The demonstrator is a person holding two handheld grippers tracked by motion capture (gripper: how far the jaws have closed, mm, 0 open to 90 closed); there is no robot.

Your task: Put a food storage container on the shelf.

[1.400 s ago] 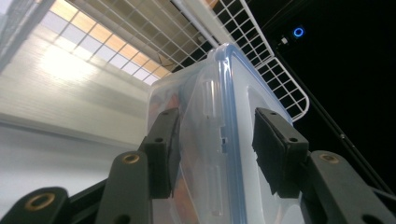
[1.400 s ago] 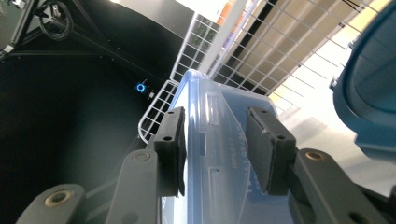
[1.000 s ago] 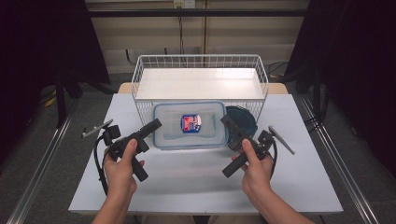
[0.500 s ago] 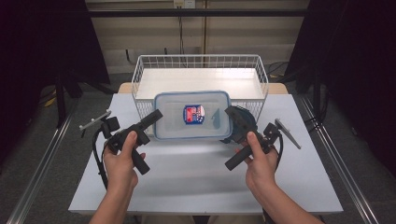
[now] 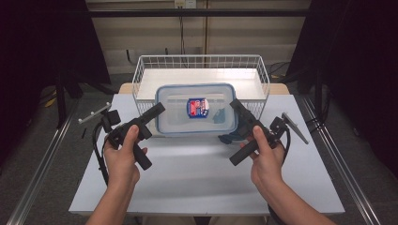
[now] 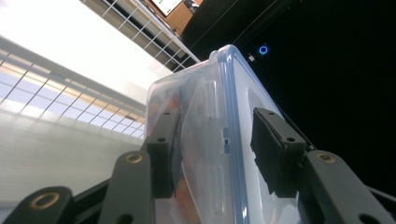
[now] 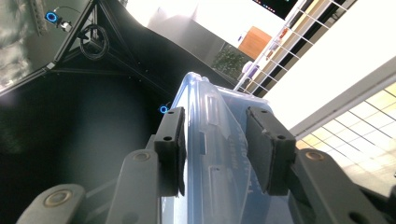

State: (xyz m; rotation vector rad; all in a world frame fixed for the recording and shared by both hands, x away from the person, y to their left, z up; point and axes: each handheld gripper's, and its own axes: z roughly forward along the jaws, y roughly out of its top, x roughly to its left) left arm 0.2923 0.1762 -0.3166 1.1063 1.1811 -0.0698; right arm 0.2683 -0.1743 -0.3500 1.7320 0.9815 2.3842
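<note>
Both grippers, left [image 5: 157, 111] and right [image 5: 234, 107], hold the box [image 5: 195, 108] in their jaws; uneven lifting could tip it against the far basket [image 5: 201, 60].

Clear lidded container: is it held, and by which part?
Yes. The left gripper clamps the container's left end and the right gripper its right end, each across lid and base.

I can't read any text here. The lid of the plastic container [image 5: 196, 108] I'm carrying bears a small red-and-blue label [image 5: 197, 107] near its centre, lettering too small to make out.
</note>
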